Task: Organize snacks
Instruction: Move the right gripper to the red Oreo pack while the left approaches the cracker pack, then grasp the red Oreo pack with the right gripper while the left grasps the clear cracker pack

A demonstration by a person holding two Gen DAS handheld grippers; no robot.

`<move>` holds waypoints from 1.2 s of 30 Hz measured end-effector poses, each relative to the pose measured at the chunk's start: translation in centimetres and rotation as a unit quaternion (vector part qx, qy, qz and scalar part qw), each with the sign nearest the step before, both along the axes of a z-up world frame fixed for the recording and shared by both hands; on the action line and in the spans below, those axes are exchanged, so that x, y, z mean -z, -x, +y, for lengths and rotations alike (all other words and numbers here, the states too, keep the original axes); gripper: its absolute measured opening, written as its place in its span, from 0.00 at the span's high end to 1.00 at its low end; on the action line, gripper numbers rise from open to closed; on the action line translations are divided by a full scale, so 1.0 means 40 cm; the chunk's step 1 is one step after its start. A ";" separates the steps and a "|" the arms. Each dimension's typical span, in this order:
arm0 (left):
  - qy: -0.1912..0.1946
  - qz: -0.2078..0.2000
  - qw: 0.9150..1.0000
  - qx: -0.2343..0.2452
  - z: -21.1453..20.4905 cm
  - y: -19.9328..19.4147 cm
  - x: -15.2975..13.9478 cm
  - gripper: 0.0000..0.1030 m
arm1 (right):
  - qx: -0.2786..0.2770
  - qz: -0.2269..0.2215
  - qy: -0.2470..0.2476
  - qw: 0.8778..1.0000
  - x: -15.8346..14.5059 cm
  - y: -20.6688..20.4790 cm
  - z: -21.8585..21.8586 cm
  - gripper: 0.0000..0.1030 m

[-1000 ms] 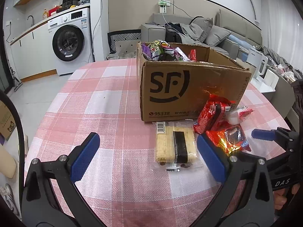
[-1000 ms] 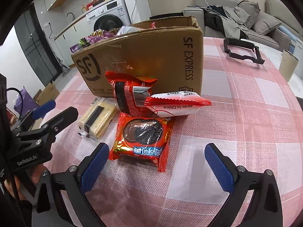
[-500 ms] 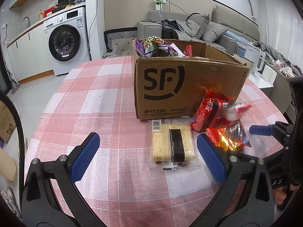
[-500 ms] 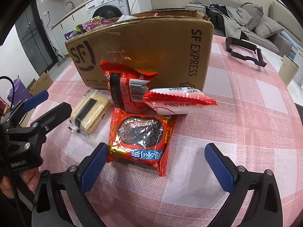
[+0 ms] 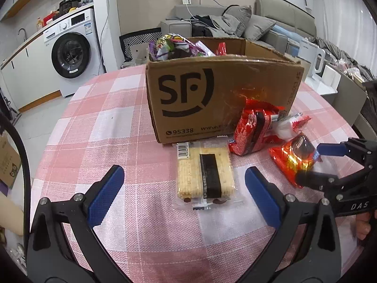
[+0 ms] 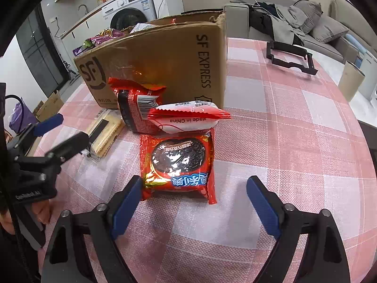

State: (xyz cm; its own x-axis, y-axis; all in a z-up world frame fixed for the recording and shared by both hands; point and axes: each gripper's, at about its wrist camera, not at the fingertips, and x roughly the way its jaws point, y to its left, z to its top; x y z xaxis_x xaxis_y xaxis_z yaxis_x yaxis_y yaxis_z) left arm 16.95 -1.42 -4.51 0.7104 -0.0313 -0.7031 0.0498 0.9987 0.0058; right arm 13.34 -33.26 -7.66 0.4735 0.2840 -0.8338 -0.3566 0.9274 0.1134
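Left gripper (image 5: 183, 191): jaws spread wide, nothing held; the clear-wrapped cracker pack (image 5: 205, 174) lies flat on the checked tablecloth (image 5: 94, 127) between and just ahead of its blue pads, apart from both; the pack's far end sits close against the foot of the box.

Cardboard box (image 5: 219, 99): open-topped, marked SF, standing on the table; bright snack packets (image 5: 174, 47) heaped inside at its left end.

Red snack bag (image 6: 136, 106): propped against the box's front wall near its right corner; a white-and-red packet (image 6: 188, 118) lies across its right side.

Red cookie packet (image 6: 179, 165): flat on the cloth, just in front of the white-and-red packet, picture side up.

Right gripper (image 6: 194, 202): jaws have just been closing but stand well apart; the cookie packet's near edge lies between the pads, its left corner at the left pad (image 6: 127, 207); whether they touch cannot be told; right pad clear of it.

Black frame (image 6: 292, 56): far right of the table, well apart.
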 end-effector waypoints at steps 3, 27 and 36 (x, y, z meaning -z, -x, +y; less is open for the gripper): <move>-0.001 0.014 1.000 0.006 -0.004 -0.009 0.011 0.01 | -0.009 0.001 -0.005 1.000 -0.003 0.001 0.003 0.22; 0.013 0.081 0.996 0.037 -0.011 -0.088 0.084 0.18 | -0.050 -0.034 0.030 0.998 0.015 0.010 0.054 0.26; 0.015 0.082 0.996 0.019 -0.017 -0.107 0.084 0.17 | -0.048 -0.036 0.025 0.998 0.014 0.009 0.051 0.26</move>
